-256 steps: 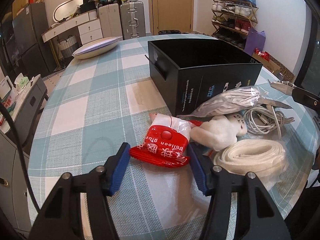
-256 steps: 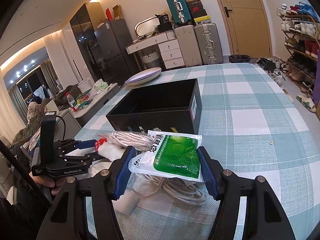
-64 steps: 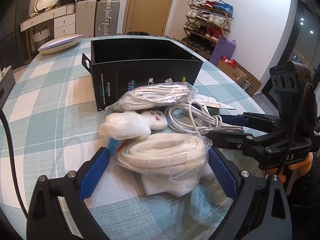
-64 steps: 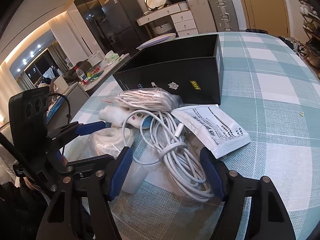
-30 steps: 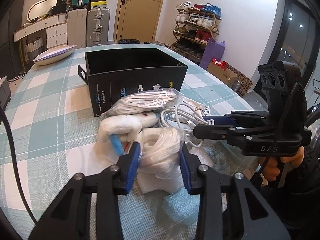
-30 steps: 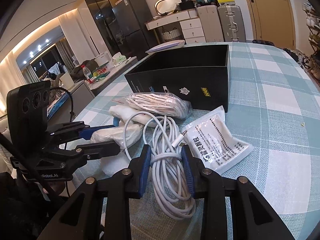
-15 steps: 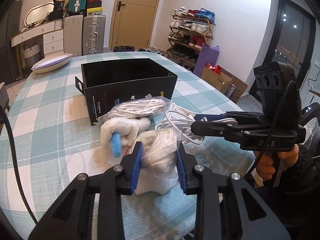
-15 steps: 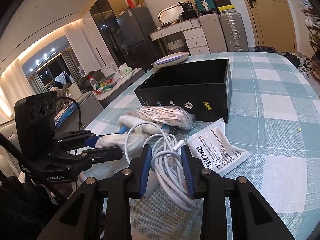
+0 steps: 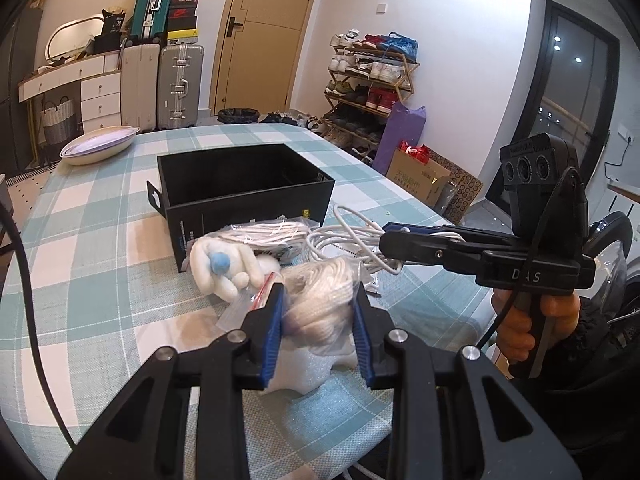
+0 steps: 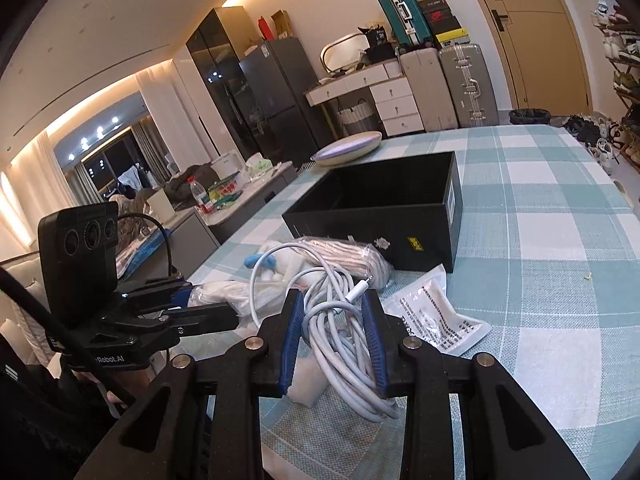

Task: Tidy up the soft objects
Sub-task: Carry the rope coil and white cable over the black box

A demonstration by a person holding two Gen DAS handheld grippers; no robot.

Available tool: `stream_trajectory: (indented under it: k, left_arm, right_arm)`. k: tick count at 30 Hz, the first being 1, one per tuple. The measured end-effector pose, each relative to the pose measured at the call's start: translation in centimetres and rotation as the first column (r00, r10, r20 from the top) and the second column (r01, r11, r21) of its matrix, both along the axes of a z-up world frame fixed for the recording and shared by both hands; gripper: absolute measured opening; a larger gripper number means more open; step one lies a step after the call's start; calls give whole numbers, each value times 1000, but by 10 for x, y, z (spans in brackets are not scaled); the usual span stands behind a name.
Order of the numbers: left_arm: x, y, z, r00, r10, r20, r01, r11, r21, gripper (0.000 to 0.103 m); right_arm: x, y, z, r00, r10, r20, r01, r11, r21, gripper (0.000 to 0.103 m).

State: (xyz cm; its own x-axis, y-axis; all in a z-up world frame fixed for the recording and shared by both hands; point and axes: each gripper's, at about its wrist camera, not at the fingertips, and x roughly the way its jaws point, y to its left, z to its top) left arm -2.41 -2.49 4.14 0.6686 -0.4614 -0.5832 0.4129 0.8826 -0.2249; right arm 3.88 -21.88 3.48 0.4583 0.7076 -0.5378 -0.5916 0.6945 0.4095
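My left gripper [image 9: 318,300] is shut on a clear bag of coiled white cord [image 9: 320,296], lifted off the checked table. My right gripper [image 10: 332,314] is shut on a bundle of white cable [image 10: 340,344], whose loops hang below the pads. The right gripper [image 9: 394,236] also shows from the side in the left wrist view, and the left gripper [image 10: 200,304] in the right wrist view. A white plush toy [image 9: 224,264] and a bagged white bundle [image 9: 268,236] lie in front of the open black box [image 9: 248,196]. The black box [image 10: 384,216] looks empty.
A flat white packet with print [image 10: 436,312] lies right of the cable. A white foam piece [image 9: 304,372] sits under the lifted bag. An oval dish [image 9: 100,144] rests at the table's far end. The checked tablecloth [image 10: 560,280] is bare to the right of the box.
Both grippers have risen with their loads: the bagged cord and the cable bundle are higher off the table. The plush toy has rolled, now showing a blue spot.
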Motion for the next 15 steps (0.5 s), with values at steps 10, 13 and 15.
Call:
stream_trajectory:
  k: [10,13,15]
  left_arm:
    - [-6,-2,21,999,-14,48,14,1000,-17,29]
    - [-5,-3,28,998,-12,66,13,1000,-13,29]
    - [-3,-2,31,997,-5,73,6,1000,-13,29]
  right_arm:
    - [-5,-10,20,998,-37,53,34,998,59,30]
    - [-6,-10,26,996,-52,72,47,997,63,30]
    - [-4,-11,28,995,-62,78,57,996,67,30]
